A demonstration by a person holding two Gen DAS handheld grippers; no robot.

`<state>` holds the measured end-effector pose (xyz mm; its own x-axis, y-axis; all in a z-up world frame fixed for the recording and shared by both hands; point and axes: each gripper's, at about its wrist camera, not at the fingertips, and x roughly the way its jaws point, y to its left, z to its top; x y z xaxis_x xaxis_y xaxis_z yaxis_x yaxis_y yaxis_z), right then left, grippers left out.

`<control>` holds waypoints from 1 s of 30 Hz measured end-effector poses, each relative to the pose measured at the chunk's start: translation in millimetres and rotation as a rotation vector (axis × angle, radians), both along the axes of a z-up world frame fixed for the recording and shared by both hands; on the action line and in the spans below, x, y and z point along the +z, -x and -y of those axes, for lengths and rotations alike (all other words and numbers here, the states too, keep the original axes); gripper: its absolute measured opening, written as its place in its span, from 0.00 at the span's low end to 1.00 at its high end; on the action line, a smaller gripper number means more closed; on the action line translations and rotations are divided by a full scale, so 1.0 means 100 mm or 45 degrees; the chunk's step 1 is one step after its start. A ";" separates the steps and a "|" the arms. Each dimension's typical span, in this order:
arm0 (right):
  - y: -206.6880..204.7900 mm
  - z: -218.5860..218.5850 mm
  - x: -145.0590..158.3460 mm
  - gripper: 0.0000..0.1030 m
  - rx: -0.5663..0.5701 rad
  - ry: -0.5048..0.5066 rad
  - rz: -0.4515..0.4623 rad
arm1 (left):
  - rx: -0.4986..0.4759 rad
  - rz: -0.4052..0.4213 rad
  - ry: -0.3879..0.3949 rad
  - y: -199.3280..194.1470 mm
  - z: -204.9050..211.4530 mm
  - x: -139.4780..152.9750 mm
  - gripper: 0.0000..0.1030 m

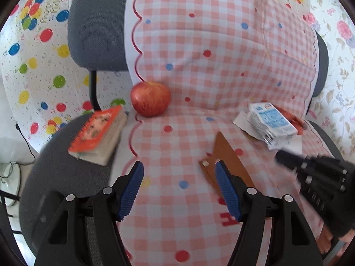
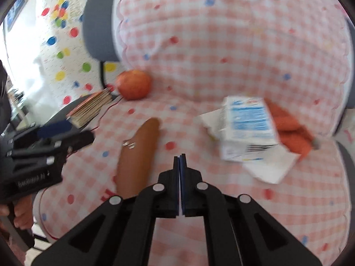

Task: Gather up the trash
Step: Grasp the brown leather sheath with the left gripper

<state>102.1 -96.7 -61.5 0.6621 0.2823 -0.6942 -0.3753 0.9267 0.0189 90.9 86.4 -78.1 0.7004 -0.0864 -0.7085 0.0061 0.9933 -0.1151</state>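
- Left wrist view: fingers of the left gripper [image 1: 179, 185] stand spread wide with nothing between them, over the gingham cloth [image 1: 199, 66] draped on an office chair [image 1: 95, 26]. A flat brown card piece [image 1: 230, 161] lies just beside the right-hand fingertip. Ahead and to the right, the crushed milk carton [image 1: 271, 123] rests on a white paper scrap [image 1: 288, 143], an orange cloth [image 1: 292, 116] behind it. Ahead and left sit a red apple [image 1: 150, 98] and a small book [image 1: 97, 133].
- Right wrist view: the right gripper [image 2: 180, 155] has its fingers pressed together, empty. The carton lies ahead and right of the tips, near but apart.
- Handling, as I judge it: the carton looks light, dented waxed card, soft enough to collapse; pinch it across its narrow sides. The paper is limp and thin.
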 end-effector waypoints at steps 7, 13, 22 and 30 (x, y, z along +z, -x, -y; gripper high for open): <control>0.09 0.43 0.10 0.21 -0.134 0.001 0.063 | -0.085 -0.063 0.098 -0.04 0.39 -0.15 0.83; 0.14 0.71 0.13 0.41 -0.211 -0.014 0.095 | 0.027 -0.139 0.112 -0.27 0.47 -0.26 0.83; 0.01 0.81 0.11 0.41 -0.244 -0.060 0.074 | 0.156 -0.190 0.057 -0.45 0.53 -0.41 0.64; -0.27 0.54 -0.01 0.73 -0.130 -0.017 0.019 | 0.051 -0.120 0.077 -0.38 0.29 -0.31 0.55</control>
